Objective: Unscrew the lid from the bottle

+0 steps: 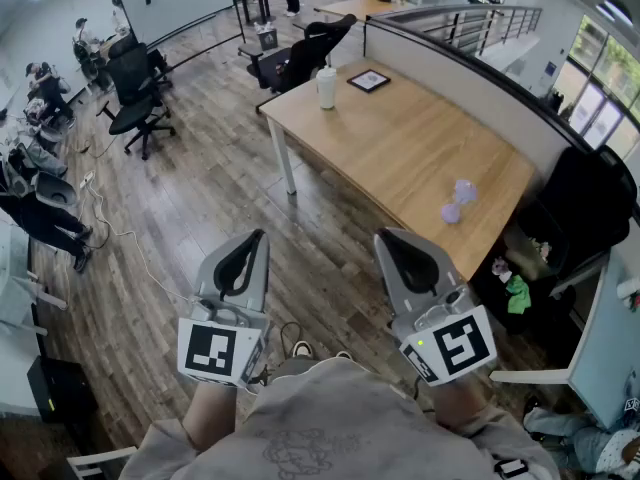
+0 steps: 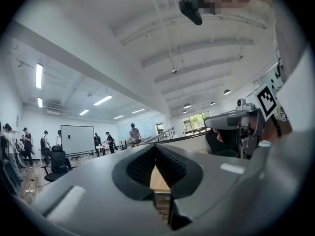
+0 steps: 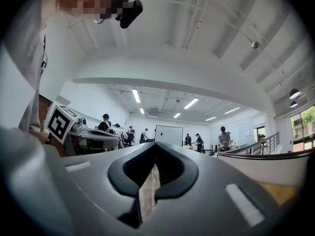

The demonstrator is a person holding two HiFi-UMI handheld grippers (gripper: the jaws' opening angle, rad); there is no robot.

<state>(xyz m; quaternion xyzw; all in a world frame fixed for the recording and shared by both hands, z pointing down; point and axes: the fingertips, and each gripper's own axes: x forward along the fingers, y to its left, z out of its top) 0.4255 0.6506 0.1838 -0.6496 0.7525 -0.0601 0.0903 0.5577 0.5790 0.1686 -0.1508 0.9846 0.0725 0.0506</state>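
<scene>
A small pale purple see-through bottle (image 1: pixel 457 201) rests on the wooden table (image 1: pixel 400 138), near its right front part. Both grippers are held close to the person's body, over the floor and well short of the table. My left gripper (image 1: pixel 258 238) is shut with nothing in it, and so is my right gripper (image 1: pixel 386 236). In the left gripper view the shut jaws (image 2: pixel 156 150) point level across the room, with the right gripper (image 2: pixel 241 123) alongside. The right gripper view shows its shut jaws (image 3: pixel 155 149) and the left gripper (image 3: pixel 81 132) at the left.
A white tumbler (image 1: pixel 326 87) and a dark framed picture (image 1: pixel 368 80) stand at the table's far end. Black office chairs (image 1: pixel 135 93) and several people are on the left side of the room. A black chair (image 1: pixel 585 203) sits right of the table, and a railing (image 1: pixel 470 23) runs behind it.
</scene>
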